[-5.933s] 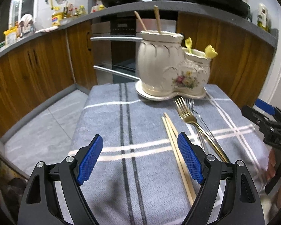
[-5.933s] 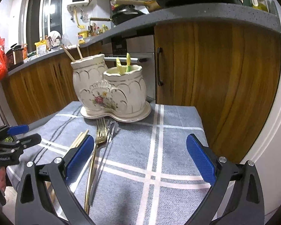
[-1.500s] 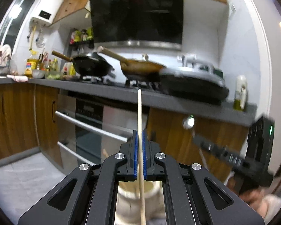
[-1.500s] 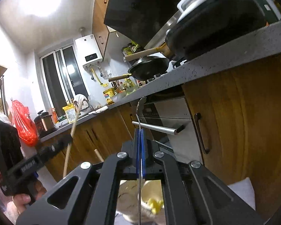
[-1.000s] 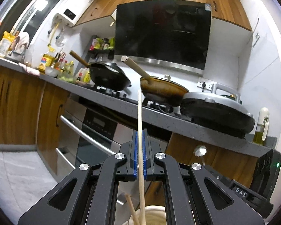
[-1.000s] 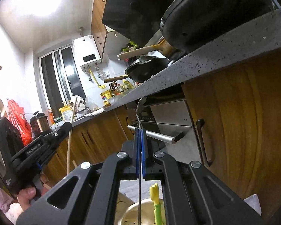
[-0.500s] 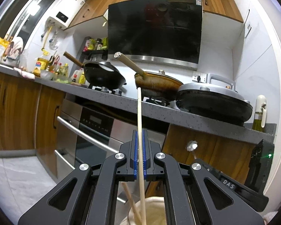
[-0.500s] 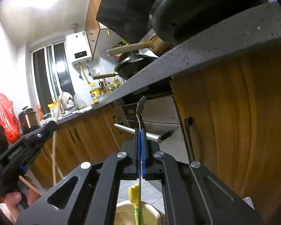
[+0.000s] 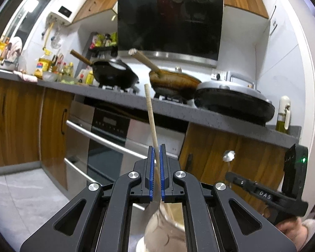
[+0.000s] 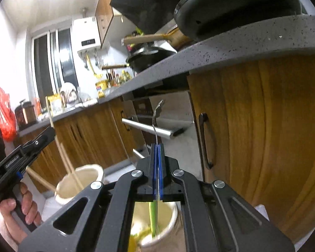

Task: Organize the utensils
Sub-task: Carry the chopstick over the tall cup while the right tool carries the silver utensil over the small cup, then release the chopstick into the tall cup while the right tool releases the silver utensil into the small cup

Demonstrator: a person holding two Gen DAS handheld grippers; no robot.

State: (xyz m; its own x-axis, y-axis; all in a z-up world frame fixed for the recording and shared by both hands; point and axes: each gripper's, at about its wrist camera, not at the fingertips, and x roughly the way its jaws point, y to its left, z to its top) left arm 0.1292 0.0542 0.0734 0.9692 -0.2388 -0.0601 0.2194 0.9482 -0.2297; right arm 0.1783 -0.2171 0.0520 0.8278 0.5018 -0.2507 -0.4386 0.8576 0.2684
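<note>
Chopstick (image 9: 152,124) pinched between my left gripper's (image 9: 156,174) blue pads, standing nearly upright — its lower end already down inside the taller cream jar (image 10: 79,180) right beneath the jaws, beside the sticks there. Over on my right gripper (image 10: 157,174), jaws clamped tight on a thin metal utensil (image 10: 157,117), its end hanging into the shorter jar (image 10: 170,218) below, next to a green handle. Trouble from here, I'd say: let go while the stick leans and it clips the rim or jostles the jar; same for the metal piece catching the green handle. Against half a second back, the chopstick tilts more to the left up top, and both jars sit closer under my jaws.
</note>
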